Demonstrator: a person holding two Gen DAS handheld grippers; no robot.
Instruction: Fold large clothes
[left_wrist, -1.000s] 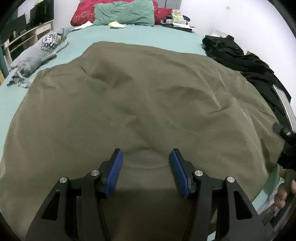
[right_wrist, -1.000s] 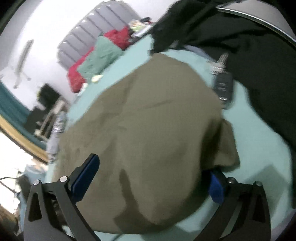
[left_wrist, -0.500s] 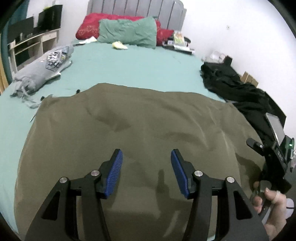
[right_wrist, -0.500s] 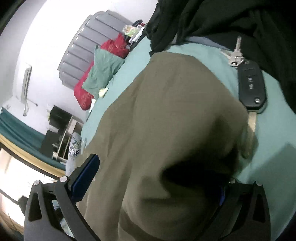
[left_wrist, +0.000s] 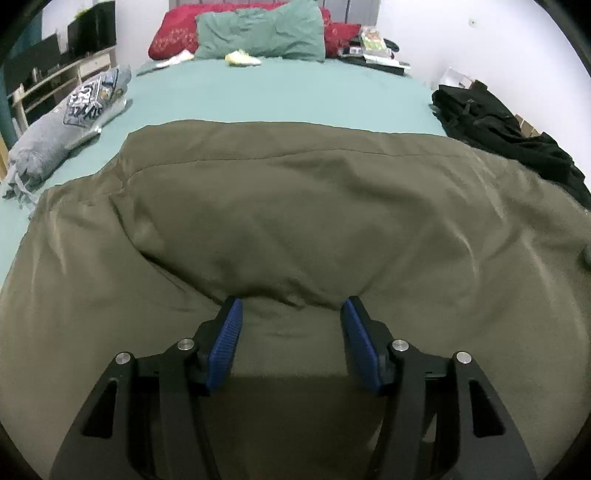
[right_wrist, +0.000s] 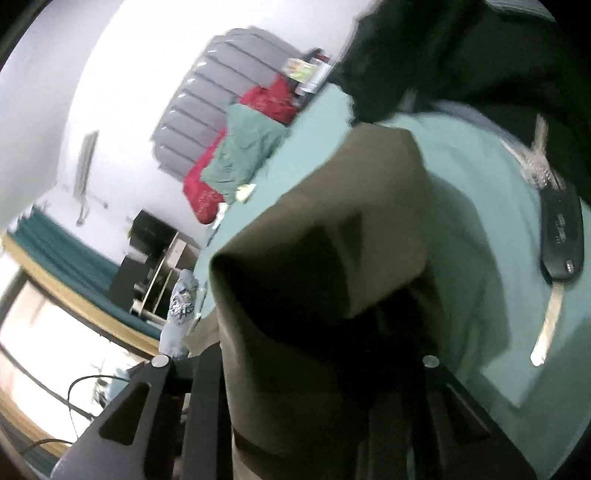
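Olive garment (left_wrist: 295, 221) spread on teal bed (left_wrist: 280, 92), left gripper (left_wrist: 291, 325) jaws wide apart over a fabric ridge, holding nothing, right gripper (right_wrist: 325, 362) clamped on bunched olive cloth, car key (right_wrist: 561, 240) beside.

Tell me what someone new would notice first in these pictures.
A big olive cloth covers the near half of the green bed, with the open left claw resting on it. In the right wrist view the cloth is bunched up over the right claw, hiding its fingertips. A car key lies on the sheet beside it.
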